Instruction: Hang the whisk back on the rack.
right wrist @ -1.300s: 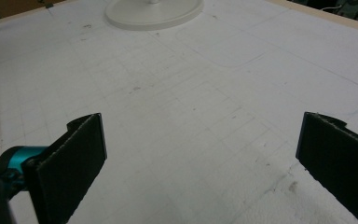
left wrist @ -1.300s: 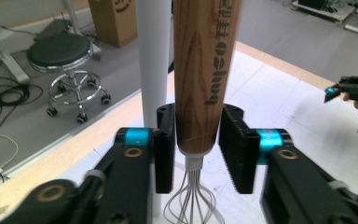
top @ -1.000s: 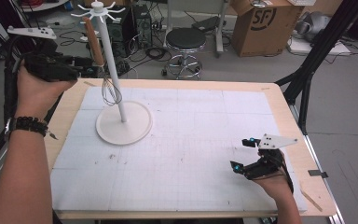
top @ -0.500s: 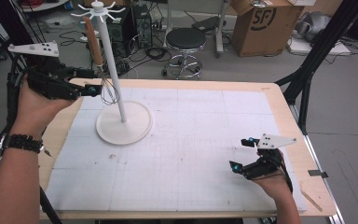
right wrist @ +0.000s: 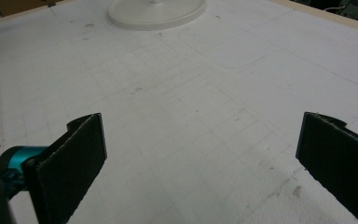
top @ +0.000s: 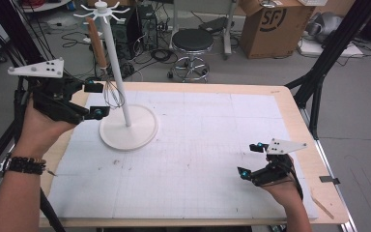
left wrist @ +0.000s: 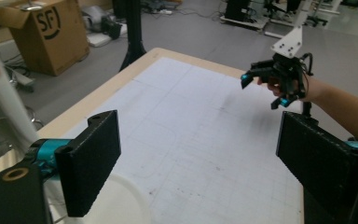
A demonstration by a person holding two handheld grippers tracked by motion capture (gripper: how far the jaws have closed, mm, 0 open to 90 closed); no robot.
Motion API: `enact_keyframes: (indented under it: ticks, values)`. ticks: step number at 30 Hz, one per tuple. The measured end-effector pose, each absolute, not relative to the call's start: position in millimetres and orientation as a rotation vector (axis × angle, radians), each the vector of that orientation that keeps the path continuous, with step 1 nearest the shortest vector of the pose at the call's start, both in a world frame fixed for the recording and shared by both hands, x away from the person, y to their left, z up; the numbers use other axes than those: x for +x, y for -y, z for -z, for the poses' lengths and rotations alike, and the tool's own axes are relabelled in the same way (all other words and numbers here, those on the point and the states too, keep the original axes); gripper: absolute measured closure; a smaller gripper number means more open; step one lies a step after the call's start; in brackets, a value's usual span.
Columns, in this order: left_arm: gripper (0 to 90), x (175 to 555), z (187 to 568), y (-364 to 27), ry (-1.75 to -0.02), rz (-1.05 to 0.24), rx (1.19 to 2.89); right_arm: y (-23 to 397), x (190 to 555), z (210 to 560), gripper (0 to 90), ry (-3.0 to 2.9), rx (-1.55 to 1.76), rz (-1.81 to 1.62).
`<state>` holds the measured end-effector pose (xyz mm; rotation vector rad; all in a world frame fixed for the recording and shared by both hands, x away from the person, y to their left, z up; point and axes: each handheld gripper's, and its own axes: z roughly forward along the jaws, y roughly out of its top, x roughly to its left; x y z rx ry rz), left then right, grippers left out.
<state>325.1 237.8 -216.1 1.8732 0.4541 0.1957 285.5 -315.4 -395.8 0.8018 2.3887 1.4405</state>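
— Beside the white stand, at the bench's far left corner, the whisk hung from a hook by its wooden handle, wire end down, close against the pole.

— And the left gripper?

— Its fingers had just been opening and stood wide, nothing between them, the whisk just beyond the tips. The right gripper rested near the bench's near right corner, also spread and empty.

— How would the whisk handle?

— Light, I'd judge, and free to swing on its hook. The wires look springy and slick (a poor place to pinch), so the stiff wooden handle is where I'd take hold.

— What did the views add?

— From above you saw the whisk and hooks. The left gripper view looked across the bench at the other gripper; the right gripper view caught the stand's round base.
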Motion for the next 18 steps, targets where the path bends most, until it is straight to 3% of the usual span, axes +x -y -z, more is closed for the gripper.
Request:
enact_keyframes:
  ticks: [18]
  values:
    - [6.6, 320.6, 264.5, -194.6, -0.383, -0.113, 1.931, 315.7, 285.4, 395.7, 0.5, -2.389, 0.802, -1.442]
